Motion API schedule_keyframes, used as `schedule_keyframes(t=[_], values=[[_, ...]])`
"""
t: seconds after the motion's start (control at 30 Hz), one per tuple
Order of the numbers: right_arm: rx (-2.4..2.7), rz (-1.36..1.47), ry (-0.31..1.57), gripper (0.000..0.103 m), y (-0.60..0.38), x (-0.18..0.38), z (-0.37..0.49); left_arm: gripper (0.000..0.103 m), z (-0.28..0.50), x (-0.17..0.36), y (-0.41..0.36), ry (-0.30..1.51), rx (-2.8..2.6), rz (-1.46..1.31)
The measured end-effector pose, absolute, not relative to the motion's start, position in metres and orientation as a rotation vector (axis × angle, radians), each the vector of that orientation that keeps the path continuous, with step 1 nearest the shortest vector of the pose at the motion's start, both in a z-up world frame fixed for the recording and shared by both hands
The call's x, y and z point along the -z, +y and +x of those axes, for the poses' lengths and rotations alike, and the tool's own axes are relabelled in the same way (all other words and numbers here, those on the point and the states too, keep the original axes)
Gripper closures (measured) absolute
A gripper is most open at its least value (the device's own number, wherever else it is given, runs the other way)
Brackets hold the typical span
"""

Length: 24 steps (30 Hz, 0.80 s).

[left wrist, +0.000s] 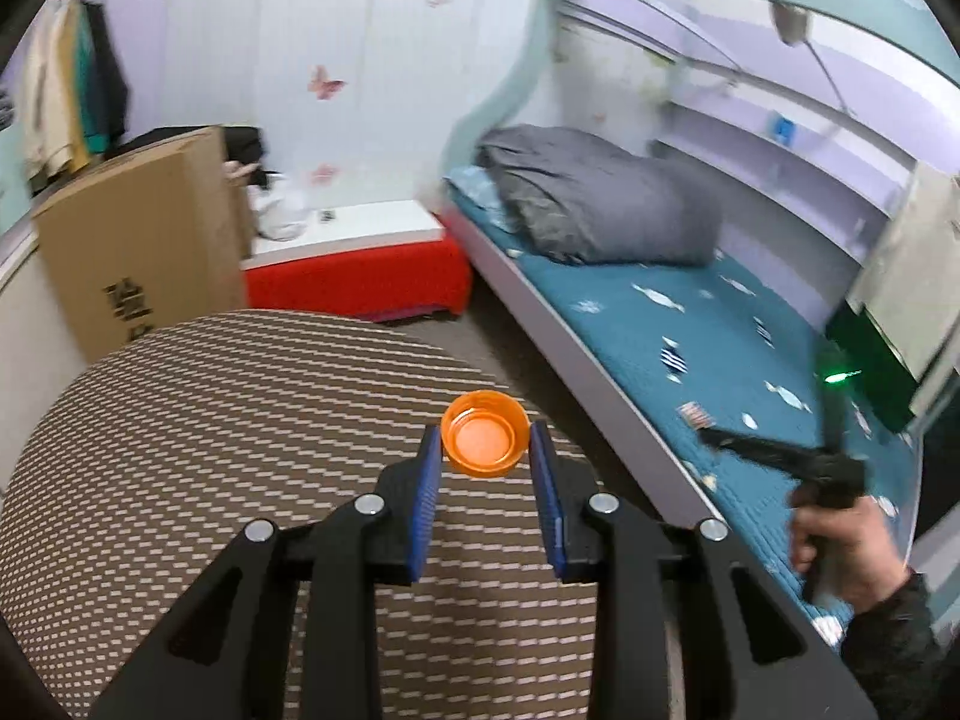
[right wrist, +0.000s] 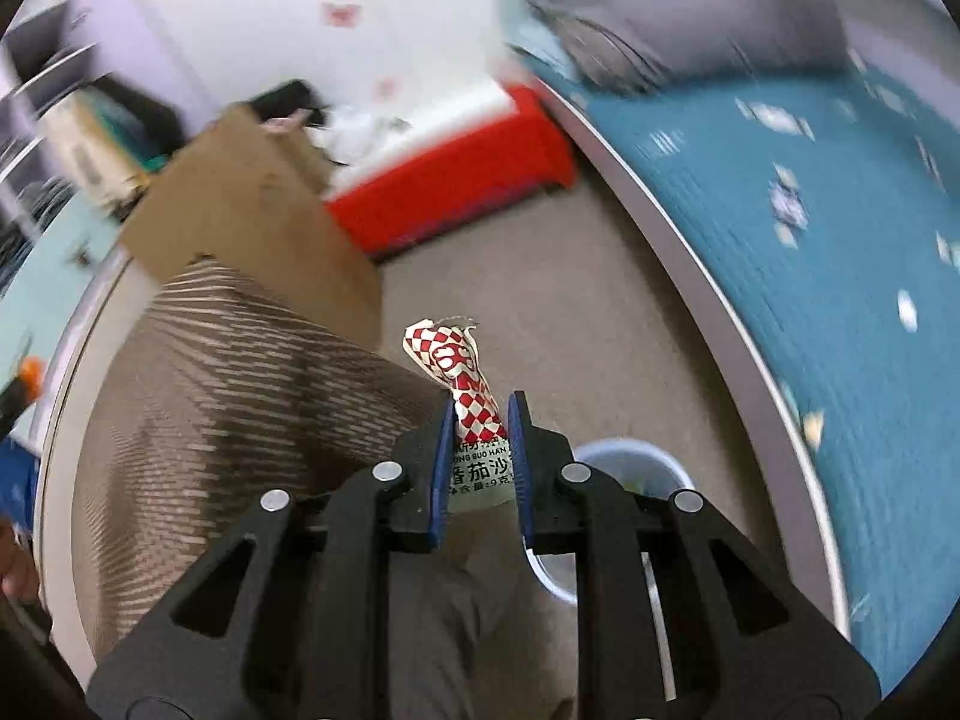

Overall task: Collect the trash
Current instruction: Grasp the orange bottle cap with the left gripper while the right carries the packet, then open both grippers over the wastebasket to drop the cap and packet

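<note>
While blurred, bin (right wrist: 618, 462) half hidden behind right hand-held gripper (right wrist: 480, 405).

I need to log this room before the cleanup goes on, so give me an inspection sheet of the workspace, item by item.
Surface: round stool with a brown woven cover; nothing lies on it.
Job's things: orange bottle cap, open side toward the camera; red-and-white checked sauce packet, crumpled; pale blue bin on the floor, mostly hidden behind the right gripper.
Clutter: small wrappers scattered on the blue mattress.
Grippers: left gripper shut on the bottle cap; right gripper shut on the sauce packet, above the bin.
Cables: nothing seen.
Surroundings: cardboard box, red cabinet, grey bedding, butterfly stickers on the wall.
</note>
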State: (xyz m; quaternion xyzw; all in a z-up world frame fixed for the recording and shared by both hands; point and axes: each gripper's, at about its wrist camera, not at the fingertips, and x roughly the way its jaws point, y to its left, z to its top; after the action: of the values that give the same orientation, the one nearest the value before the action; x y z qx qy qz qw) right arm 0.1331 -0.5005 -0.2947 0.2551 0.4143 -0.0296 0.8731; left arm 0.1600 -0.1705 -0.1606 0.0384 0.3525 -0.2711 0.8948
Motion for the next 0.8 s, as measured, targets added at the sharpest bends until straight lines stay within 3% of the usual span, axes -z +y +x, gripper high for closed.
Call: schedule_keyframes(t=[0.1, 0.13, 0.17, 0.2, 0.37, 0.8], values=[[0.092, 0.604, 0.913, 0.082, -0.514, 0.329, 0.134, 0.074, 0.152, 0.166, -0.201, 0.742, 0.614, 0.118], [0.104, 0.617, 0.93, 0.074, -0.517, 0.337, 0.135, 0.074, 0.151, 0.169, -0.213, 0.751, 0.632, 0.133], [0.114, 0.643, 0.952, 0.041, -0.521, 0.348, 0.136, 0.074, 0.152, 0.172, -0.222, 0.761, 0.645, 0.143], [0.127, 0.668, 0.961, 0.027, -0.527, 0.355, 0.135, 0.074, 0.152, 0.175, -0.23, 0.769, 0.657, 0.154], [0.142, 0.715, 0.91, 0.025, -0.539, 0.356, 0.121, 0.074, 0.152, 0.189, -0.277, 0.804, 0.72, 0.214], [0.163, 0.734, 0.756, 0.017, -0.572, 0.299, 0.082, 0.074, 0.16, 0.25, -0.385, 0.969, 0.849, 0.336]])
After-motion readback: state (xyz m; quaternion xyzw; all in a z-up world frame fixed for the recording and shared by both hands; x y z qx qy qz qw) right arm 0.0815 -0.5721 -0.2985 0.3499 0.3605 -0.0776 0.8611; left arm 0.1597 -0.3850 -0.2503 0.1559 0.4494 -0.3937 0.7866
